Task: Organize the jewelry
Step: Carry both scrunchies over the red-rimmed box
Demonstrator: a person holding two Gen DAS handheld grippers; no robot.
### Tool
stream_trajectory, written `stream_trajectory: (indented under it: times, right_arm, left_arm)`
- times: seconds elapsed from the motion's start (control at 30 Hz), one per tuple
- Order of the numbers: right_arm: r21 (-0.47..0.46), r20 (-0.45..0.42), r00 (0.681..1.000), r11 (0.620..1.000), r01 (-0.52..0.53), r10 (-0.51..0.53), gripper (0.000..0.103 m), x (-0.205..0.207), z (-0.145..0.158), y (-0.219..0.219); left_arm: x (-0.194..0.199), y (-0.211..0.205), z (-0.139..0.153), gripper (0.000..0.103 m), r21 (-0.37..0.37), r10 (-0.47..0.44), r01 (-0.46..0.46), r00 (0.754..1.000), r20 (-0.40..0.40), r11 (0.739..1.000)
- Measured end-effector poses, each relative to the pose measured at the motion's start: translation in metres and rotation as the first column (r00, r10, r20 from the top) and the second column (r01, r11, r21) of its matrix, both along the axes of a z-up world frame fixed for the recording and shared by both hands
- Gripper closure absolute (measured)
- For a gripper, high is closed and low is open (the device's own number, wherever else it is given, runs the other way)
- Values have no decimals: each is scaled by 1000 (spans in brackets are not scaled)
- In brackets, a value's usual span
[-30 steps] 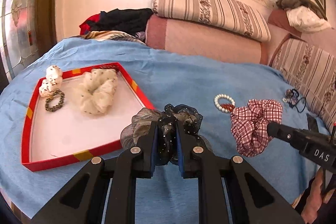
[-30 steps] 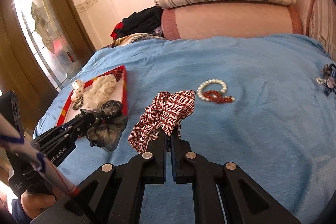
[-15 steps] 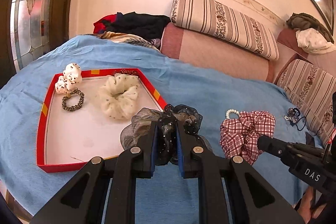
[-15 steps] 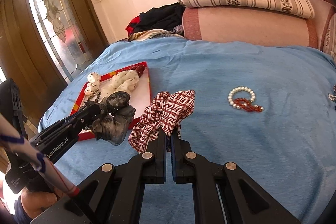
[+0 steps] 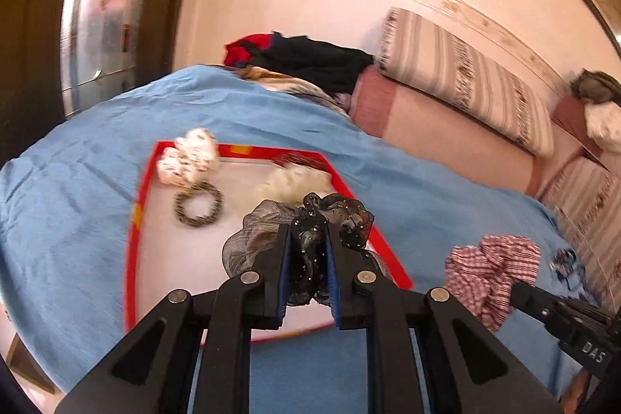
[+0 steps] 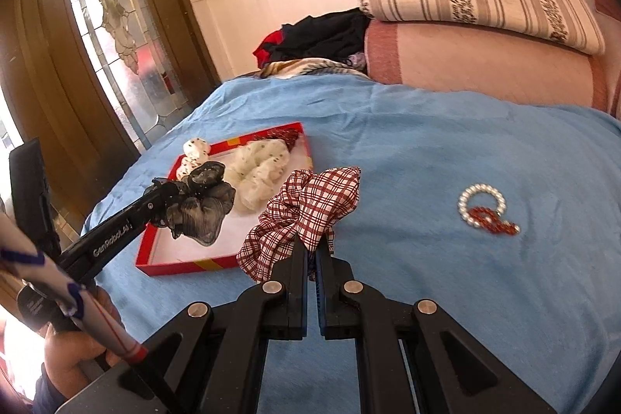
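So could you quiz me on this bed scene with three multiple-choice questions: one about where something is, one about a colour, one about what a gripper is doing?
1. Where does the pearl bracelet lie?
A. in the red tray
B. on the blue bedspread
C. on the striped cushion

2. What colour is the rim of the tray?
A. red
B. green
C. black

3. What is the left gripper doing?
A. hanging open and empty
B. clamped on the black sheer scrunchie
C. clamped on the pearl bracelet

Answers:
1 B, it rests on the blue bedspread, apart from the tray.
2 A, red with yellow patches.
3 B, the black sheer scrunchie bunches between its pads; the right gripper pinches the red plaid scrunchie.
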State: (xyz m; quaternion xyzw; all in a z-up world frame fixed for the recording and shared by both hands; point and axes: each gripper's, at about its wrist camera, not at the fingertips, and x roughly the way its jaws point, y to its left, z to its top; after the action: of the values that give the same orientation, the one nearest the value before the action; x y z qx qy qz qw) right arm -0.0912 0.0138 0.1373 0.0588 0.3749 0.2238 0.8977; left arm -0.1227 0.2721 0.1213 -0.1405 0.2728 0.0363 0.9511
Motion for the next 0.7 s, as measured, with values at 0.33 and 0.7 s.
stream_trajectory:
  times: [0.33, 0.7]
  right_arm:
    - [12, -4, 998, 997, -70, 70, 99, 30, 7, 47]
    - [-34, -70, 993, 995, -94, 92, 99, 63, -20, 82]
  left_arm:
    - [33, 37, -20, 87, -16, 97, -100, 988, -121, 995]
    - [43, 51, -35, 87, -31, 147, -155, 970, -192, 987]
